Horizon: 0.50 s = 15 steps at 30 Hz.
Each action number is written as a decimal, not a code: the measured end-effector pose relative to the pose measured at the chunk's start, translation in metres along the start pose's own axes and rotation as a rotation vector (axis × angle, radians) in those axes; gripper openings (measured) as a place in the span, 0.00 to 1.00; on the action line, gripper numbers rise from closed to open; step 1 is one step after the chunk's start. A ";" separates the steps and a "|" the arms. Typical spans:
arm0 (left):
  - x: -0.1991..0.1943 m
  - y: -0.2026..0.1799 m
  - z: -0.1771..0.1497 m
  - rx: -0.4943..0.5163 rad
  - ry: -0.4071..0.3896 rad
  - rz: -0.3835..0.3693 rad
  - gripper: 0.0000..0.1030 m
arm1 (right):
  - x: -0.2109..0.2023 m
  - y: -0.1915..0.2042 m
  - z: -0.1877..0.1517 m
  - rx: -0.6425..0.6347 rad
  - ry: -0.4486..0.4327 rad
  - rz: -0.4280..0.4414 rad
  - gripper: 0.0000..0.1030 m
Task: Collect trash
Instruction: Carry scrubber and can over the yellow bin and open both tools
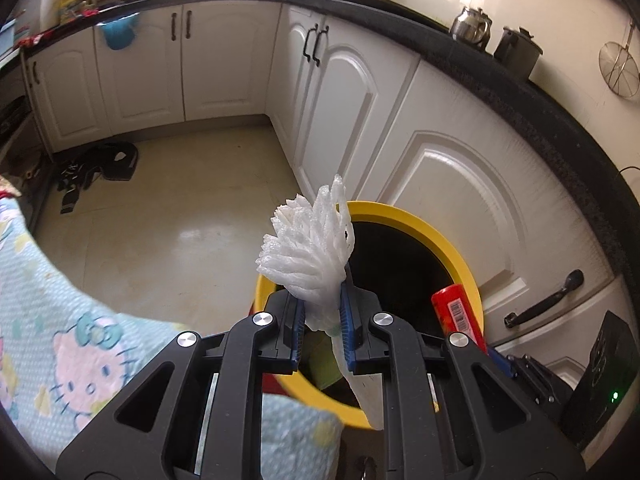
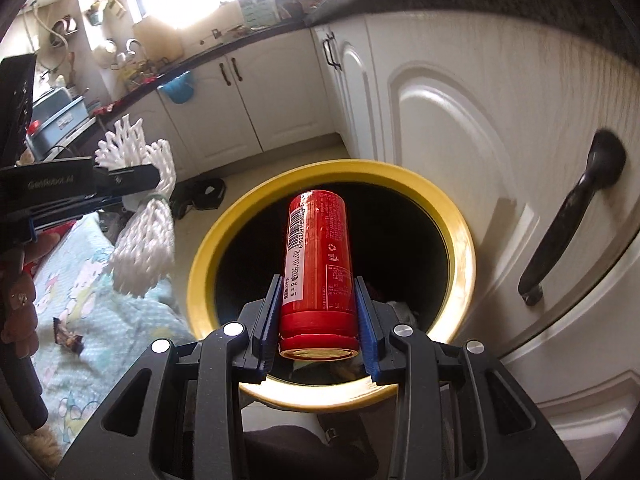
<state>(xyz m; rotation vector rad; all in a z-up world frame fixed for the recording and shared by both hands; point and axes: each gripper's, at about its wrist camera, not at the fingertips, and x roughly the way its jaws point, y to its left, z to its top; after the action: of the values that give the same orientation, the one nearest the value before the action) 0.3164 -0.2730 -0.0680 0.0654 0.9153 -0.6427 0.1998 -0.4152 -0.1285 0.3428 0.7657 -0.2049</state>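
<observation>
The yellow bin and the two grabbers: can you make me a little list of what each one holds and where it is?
Left gripper: shut on white foam net, at the bin's rim
Right gripper: shut on red can, over the bin's opening
Yellow bin: on the floor by a white cabinet door, dark inside, open
Beside bin: cartoon-cat cloth

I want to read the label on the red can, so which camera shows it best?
The right wrist view: the red can lies lengthwise between the right hand-held gripper pads, barcode and print facing the camera, above the yellow bin. The left wrist view shows only a sliver of it.
</observation>
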 end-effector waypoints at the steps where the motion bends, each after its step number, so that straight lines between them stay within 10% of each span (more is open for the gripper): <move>1: 0.005 -0.002 0.001 0.004 0.008 -0.001 0.10 | 0.002 -0.001 -0.001 0.003 0.004 -0.002 0.32; 15: 0.048 -0.006 0.005 0.017 0.077 0.010 0.11 | 0.018 -0.007 -0.006 0.001 0.042 -0.031 0.32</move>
<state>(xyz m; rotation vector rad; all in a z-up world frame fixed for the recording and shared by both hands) 0.3374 -0.3033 -0.1004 0.1108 0.9833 -0.6427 0.2068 -0.4203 -0.1468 0.3373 0.8126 -0.2275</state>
